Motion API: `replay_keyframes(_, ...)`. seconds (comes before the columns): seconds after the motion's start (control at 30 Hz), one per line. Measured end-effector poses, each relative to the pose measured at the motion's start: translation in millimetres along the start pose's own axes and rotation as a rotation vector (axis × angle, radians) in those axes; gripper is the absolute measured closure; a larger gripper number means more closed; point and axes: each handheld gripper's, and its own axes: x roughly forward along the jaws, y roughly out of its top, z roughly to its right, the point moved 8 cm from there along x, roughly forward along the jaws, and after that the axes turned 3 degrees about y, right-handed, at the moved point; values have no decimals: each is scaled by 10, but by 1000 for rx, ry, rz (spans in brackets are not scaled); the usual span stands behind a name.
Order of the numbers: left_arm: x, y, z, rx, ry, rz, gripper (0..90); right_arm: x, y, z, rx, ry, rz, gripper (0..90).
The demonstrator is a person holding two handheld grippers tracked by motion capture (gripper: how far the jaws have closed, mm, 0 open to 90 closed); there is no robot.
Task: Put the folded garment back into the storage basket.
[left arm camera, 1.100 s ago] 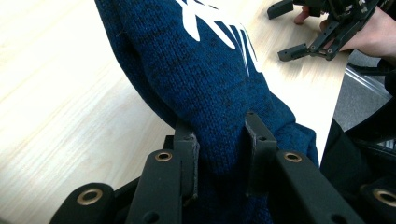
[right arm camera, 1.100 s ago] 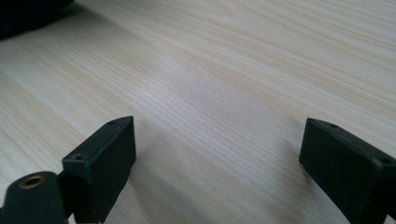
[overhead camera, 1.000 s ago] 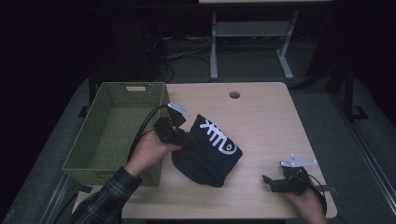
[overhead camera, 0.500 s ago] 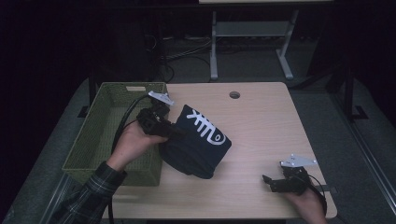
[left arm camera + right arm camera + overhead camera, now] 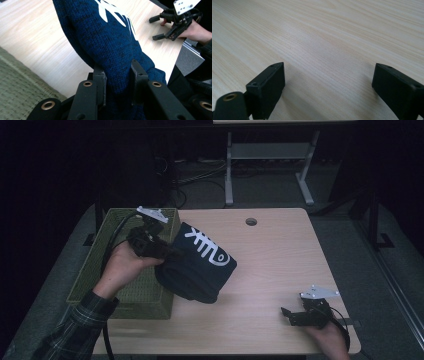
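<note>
The left gripper point(image 5: 165, 251) had its jaws squeezed on a dark blue knitted sweater point(image 5: 200, 262) with a white drawing on it, and held it up in the air beside the green basket point(image 5: 95, 270). Part of the sweater hung over the wooden worktop point(image 5: 280, 260). The right gripper point(image 5: 289, 316) sat low near the front edge of the worktop, its jaws wide with nothing in them.
</note>
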Motion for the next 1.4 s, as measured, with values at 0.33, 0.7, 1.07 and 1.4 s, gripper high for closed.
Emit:
replay_keyframes(0.33, -347, -60, -172, -33, 48, 35, 716, 0, 1, 1, 2, -1, 0, 110)
replay_keyframes(0.7, -776, -166, -386, -92, 107, 95, 717, -1, 2, 5, 4, -4, 3, 118)
replay_keyframes(1.07, -1083, -337, -589, -147, 162, 130, 717, -1, 4, 7, 7, -6, 3, 121)
replay_keyframes(1.4, -1251, -517, -789, -206, 203, 143, 717, 1, 5, 9, 8, -8, 4, 121)
